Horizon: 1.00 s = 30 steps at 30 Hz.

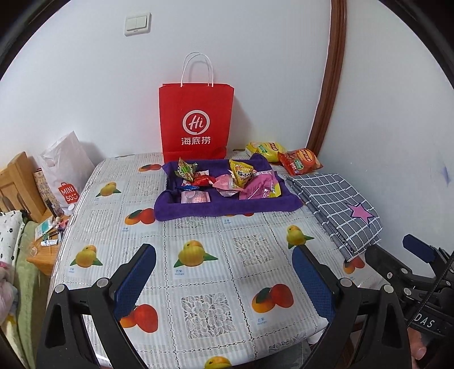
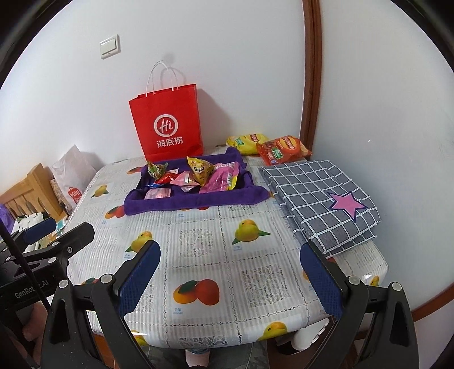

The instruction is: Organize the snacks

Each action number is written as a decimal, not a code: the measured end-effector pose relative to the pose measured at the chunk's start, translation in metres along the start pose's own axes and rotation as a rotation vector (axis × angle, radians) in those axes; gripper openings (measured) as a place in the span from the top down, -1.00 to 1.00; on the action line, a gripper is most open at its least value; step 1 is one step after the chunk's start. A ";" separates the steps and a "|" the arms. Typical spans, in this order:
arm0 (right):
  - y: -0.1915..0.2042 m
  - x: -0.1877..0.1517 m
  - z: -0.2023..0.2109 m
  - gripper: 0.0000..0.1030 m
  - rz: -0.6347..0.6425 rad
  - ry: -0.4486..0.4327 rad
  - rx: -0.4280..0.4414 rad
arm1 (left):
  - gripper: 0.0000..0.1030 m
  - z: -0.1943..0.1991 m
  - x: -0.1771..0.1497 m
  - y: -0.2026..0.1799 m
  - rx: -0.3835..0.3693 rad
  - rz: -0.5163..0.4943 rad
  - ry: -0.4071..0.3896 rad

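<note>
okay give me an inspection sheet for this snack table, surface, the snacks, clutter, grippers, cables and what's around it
Surface: table under a fruit-print cover.
Job's things: small wrapped snacks heaped in a purple cloth tray; yellow chip bag and orange chip bag behind the tray; red paper bag upright against the wall.
Clutter: folded grey checked cloth with a pink star, right of the tray.
Grippers: left gripper and right gripper both open, empty, above the near table edge.
Cables: nothing seen for sure.
Surroundings: white plastic bag, wall switch, wooden door frame.
</note>
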State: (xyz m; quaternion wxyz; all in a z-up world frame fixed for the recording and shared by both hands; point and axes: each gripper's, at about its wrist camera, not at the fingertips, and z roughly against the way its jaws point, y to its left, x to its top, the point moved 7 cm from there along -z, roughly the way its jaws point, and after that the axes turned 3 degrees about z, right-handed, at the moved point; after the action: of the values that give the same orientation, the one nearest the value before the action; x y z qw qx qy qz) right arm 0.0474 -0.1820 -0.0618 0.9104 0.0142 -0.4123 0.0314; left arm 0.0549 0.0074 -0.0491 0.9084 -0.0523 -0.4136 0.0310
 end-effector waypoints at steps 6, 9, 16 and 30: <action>0.000 -0.001 -0.001 -0.90 -0.005 0.003 -0.001 | -0.89 -0.001 -0.001 -0.001 0.004 -0.002 0.007; -0.001 -0.001 0.000 -0.90 -0.010 0.001 0.000 | -0.89 -0.002 -0.001 0.001 0.002 0.000 0.008; -0.001 -0.001 0.000 -0.90 -0.017 0.000 0.004 | -0.89 -0.002 -0.001 0.001 0.004 0.006 0.009; -0.001 -0.002 0.000 -0.90 -0.023 -0.004 0.005 | -0.89 -0.005 -0.001 0.002 -0.004 0.007 0.020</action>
State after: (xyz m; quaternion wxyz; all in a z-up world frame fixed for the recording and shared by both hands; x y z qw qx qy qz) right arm 0.0460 -0.1834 -0.0633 0.9098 0.0214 -0.4140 0.0219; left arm 0.0582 0.0094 -0.0534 0.9123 -0.0558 -0.4044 0.0329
